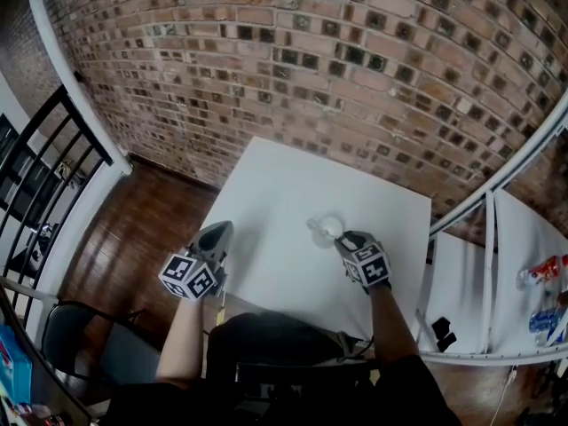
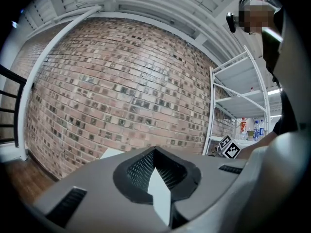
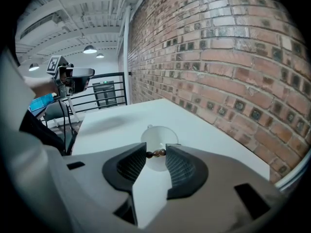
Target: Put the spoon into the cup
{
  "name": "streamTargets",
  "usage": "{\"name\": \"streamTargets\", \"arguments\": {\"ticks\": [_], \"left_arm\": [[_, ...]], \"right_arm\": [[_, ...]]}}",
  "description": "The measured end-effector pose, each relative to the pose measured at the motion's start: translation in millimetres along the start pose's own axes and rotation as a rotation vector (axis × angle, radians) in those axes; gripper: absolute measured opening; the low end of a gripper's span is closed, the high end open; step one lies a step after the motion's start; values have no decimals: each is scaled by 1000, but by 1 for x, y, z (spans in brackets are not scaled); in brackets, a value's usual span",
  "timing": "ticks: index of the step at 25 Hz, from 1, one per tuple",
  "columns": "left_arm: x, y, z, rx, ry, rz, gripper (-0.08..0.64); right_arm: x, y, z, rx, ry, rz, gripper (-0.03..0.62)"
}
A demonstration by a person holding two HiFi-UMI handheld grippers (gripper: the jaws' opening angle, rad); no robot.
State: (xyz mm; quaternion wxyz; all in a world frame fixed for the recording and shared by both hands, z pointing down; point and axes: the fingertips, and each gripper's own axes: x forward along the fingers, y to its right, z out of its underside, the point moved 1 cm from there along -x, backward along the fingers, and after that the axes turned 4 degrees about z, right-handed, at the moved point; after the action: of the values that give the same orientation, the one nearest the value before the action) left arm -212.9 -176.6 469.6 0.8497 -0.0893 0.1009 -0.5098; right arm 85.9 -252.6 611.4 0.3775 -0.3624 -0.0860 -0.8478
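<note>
A small white cup [image 1: 330, 227] stands on the white table [image 1: 293, 185], right of its middle. My right gripper [image 1: 348, 236] hovers just at the cup's near side, pointing down at it. In the right gripper view the jaw tips pinch a thin brown spoon [image 3: 156, 153] crosswise, directly over the cup's mouth [image 3: 158, 136]. Only a short piece of the spoon shows between the pads. My left gripper [image 1: 222, 228] hangs at the table's left edge, pointing level toward the brick wall, its jaws [image 2: 154, 152] together with nothing in them.
A brick wall [image 1: 355, 78] runs behind the table. To the right stands a white shelf rack [image 1: 497, 264] with bottles [image 1: 543, 272]. On the left are a black railing [image 1: 53, 149], wooden floor [image 1: 133, 229] and a dark chair [image 1: 80, 335].
</note>
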Motion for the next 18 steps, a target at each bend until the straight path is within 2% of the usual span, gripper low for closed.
{"name": "streamTargets", "arguments": {"ticks": [8, 12, 18], "left_arm": [[-4, 2, -4, 8, 1, -6, 3], [-5, 2, -4, 8, 7, -2, 3], [-8, 7, 2, 22, -28, 20, 3]], "right_arm": [[5, -1, 2, 45, 14, -1, 132], [5, 3, 0, 36, 26, 16, 133], [-13, -2, 0, 49, 81, 34, 176]]}}
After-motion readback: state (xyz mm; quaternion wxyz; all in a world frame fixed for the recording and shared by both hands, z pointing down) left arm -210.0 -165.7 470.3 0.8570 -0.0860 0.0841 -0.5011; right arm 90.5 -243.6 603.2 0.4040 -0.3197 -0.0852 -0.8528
